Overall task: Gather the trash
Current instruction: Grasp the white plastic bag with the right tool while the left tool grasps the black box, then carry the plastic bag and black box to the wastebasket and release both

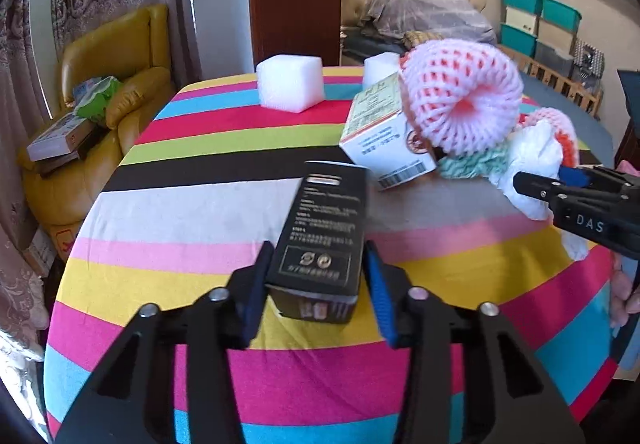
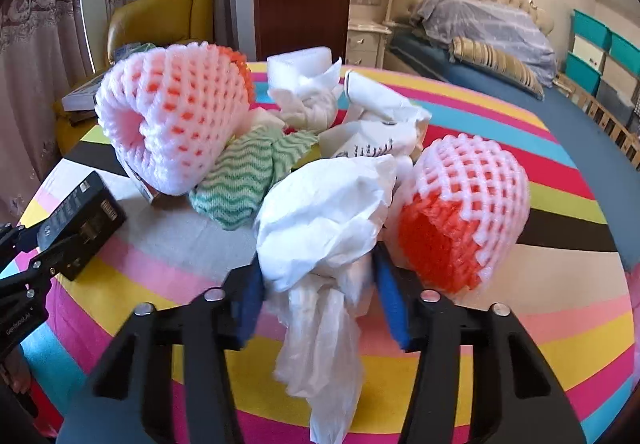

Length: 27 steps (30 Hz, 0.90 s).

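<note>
A black carton (image 1: 320,240) lies on the striped table (image 1: 160,211), its near end between my left gripper's (image 1: 318,276) blue pads; the jaws stand just wider than it. It also shows in the right wrist view (image 2: 80,219). My right gripper (image 2: 318,284) straddles a crumpled white plastic bag (image 2: 320,219), jaws apart around it. Pink foam fruit nets (image 2: 176,119) (image 2: 464,211), a green-white cloth (image 2: 244,179), crumpled paper (image 2: 376,131) and a white printed box (image 1: 384,139) lie piled behind.
Two white foam blocks (image 1: 290,87) (image 1: 380,67) sit at the table's far side. A yellow armchair (image 1: 120,83) with boxes stands left. A bed (image 2: 500,43) and teal storage bins (image 1: 540,23) are behind right.
</note>
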Available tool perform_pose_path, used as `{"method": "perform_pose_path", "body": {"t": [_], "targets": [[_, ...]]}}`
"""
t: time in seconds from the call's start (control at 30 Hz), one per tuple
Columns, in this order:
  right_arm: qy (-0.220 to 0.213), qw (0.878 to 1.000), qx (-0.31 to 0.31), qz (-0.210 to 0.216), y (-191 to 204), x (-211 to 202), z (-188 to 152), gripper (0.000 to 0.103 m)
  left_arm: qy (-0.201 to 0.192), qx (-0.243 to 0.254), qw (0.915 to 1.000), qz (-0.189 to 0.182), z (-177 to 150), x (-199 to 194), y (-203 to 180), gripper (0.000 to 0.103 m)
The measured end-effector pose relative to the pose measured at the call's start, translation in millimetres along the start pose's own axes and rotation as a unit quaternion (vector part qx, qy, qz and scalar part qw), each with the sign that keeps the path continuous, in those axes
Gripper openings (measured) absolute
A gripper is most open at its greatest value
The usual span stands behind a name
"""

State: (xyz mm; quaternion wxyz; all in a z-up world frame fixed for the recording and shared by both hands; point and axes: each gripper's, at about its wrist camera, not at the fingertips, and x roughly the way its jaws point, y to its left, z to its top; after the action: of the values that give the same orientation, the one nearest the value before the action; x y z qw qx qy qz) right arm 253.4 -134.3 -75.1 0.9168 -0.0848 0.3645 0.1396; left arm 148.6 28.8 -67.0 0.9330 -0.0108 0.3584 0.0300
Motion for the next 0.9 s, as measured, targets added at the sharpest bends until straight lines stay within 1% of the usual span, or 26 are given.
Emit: {"method": "perform_pose_path", "body": {"t": [0.1,0.23,0.47,0.6,0.8,0.9], "targets": [[-0.014,1.0,-0.004,0.017,1.3,-11.9,-4.3,0.039,-0.034,-0.004,0.9994,0.0,-1.6,-12.0,-0.6,0.038],[-0.022,0.999,-0.007,0.039,2.0,-23.9,-15.0,0.038,-0.057,-0.008,0.9983,0.003,-6.5,-24.7,-2.5,0.038],[-0.035,0.998,0.002,0.049,-4.3,-42.4,-31.7,0.038,-0.058,-0.018,0.9981,-0.003,-22.2,-37.9,-10.8,0.038],[-0.042,0.998,0.007,0.047,-6.3,-51.4,-45.6,0.038,-0.061,-0.022,0.9979,-0.01,-28.3,-45.3,-14.9,0.038],[-0.062,0.997,0.022,0.042,-18.5,-71.7,-58.0,0.038,-0.085,-0.004,0.996,-0.027,-30.4,-62.4,-29.9,0.038],[-0.071,0.997,0.022,0.037,-22.2,-81.7,-63.0,0.038,-0.103,0.017,0.9939,-0.038,-28.3,-72.3,-42.5,0.038]]}}
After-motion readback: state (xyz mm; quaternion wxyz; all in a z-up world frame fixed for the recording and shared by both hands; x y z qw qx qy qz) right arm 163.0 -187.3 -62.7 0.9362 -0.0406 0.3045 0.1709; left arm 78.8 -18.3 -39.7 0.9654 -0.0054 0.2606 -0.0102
